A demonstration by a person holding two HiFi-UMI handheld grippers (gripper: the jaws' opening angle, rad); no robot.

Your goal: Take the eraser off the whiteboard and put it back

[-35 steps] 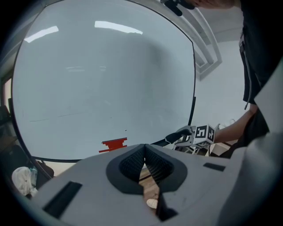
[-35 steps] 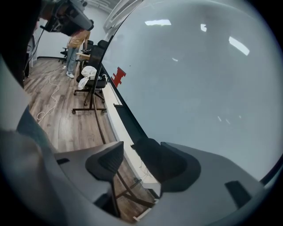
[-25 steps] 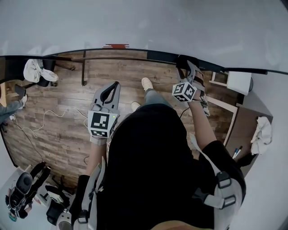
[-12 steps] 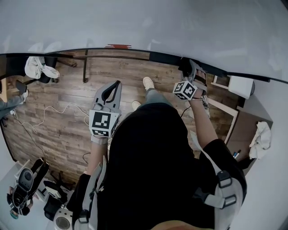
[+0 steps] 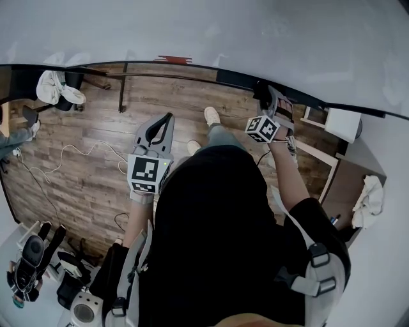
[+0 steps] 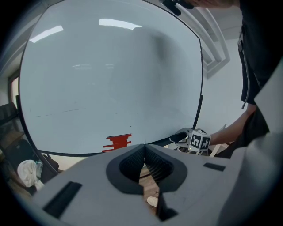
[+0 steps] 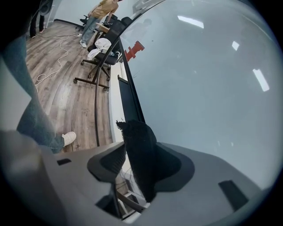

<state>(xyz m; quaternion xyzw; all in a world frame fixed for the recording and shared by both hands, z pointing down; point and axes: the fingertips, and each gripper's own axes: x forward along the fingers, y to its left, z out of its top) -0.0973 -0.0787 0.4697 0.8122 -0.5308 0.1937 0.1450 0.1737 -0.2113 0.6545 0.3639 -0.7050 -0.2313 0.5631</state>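
Note:
The black eraser [image 7: 139, 150] stands between the jaws of my right gripper [image 7: 140, 144], at the black lower ledge [image 7: 131, 101] of the whiteboard [image 7: 199, 79]. Those jaws have just been closing, and both pads now lie against the eraser. In the head view the right gripper [image 5: 265, 96] reaches to the board's bottom edge, where the eraser [image 5: 261, 91] shows as a dark block at its tip. My left gripper [image 5: 167, 118] hangs lower and to the left, away from the board. Its tips meet with nothing held [image 6: 144, 145]. A red mark [image 6: 118, 142] sits low on the whiteboard [image 6: 110, 75].
Under the board is wood floor with a loose white cable [image 5: 70, 163]. An office chair with a white cloth [image 5: 57, 92] stands at the left. A desk [image 5: 348, 172] is at the right, gear bags [image 5: 32, 268] at the bottom left. A person [image 7: 99, 13] stands far off.
Both grippers stay almost where they were. The head view has drifted slightly, so the floor and chair sit a little differently in the picture.

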